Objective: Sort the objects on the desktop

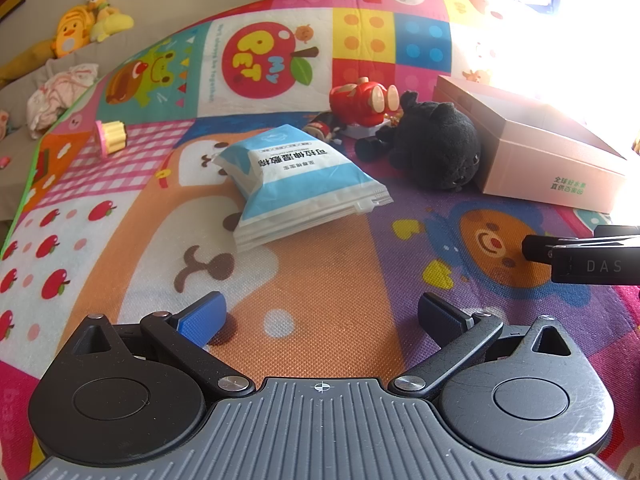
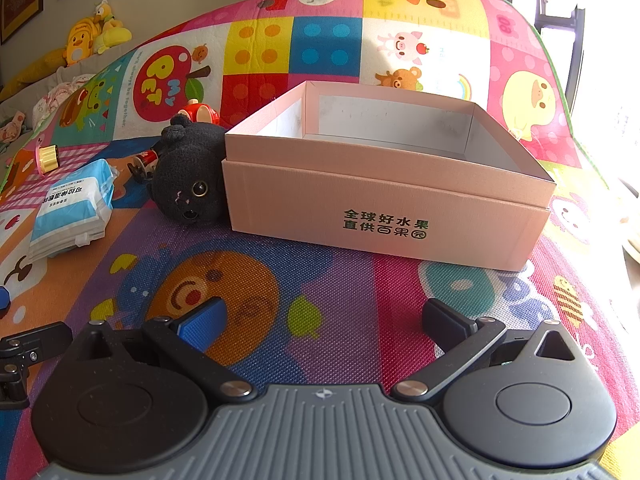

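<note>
A blue-and-white wipes pack [image 1: 296, 184] lies on the colourful play mat, ahead of my open, empty left gripper [image 1: 320, 316]. Behind it lie a black plush cat [image 1: 436, 148], a red toy figure [image 1: 364, 102] and a yellow-pink toy [image 1: 110, 136]. The open pink cardboard box [image 2: 384, 200] stands ahead of my open, empty right gripper [image 2: 322, 318]. The plush cat [image 2: 186, 184] leans against the box's left side. The wipes pack [image 2: 74, 212] lies at the left. The box also shows at the right in the left wrist view [image 1: 540, 152].
The play mat [image 1: 320, 272] covers the whole surface. Yellow plush toys [image 1: 86, 22] and a bundle of cloth [image 1: 60, 94] lie beyond its far left edge. The right gripper's side [image 1: 584, 258] shows at the right of the left wrist view.
</note>
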`<act>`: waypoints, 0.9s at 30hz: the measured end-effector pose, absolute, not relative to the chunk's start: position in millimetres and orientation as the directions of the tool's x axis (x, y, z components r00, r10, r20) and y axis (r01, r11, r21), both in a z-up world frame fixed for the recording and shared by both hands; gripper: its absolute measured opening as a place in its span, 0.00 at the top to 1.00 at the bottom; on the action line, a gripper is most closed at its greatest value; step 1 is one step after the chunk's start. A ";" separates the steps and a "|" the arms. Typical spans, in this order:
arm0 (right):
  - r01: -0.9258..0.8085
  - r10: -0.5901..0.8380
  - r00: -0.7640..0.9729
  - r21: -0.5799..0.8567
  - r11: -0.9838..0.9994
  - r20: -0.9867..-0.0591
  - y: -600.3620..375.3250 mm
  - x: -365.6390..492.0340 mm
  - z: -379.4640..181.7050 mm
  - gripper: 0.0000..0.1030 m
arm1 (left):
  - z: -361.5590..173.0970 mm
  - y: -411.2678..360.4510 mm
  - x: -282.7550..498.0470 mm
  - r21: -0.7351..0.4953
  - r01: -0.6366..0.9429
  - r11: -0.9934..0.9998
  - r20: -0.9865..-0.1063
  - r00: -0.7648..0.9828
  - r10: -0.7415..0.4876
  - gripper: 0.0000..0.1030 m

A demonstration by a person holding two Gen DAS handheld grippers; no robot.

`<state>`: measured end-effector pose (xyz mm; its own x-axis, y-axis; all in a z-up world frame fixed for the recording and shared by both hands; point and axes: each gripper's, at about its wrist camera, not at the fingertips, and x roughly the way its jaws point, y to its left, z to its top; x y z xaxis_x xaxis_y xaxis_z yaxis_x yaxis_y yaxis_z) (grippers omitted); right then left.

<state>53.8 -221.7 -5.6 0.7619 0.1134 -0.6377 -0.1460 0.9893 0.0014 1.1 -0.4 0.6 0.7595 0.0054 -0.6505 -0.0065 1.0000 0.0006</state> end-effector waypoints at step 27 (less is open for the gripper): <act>-0.061 0.048 0.750 0.003 0.998 -0.659 -218.3 15.2 -1.2 0.00 | 0.6 -0.5 1.0 0.001 -0.007 1.000 -0.650 0.760 0.006 0.00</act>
<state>15.2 -218.3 -1.2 0.7503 0.0483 -0.6593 -0.0614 0.9981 0.0033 1.0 -0.5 0.6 0.7596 0.0058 -0.6504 -0.0070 1.0000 0.0008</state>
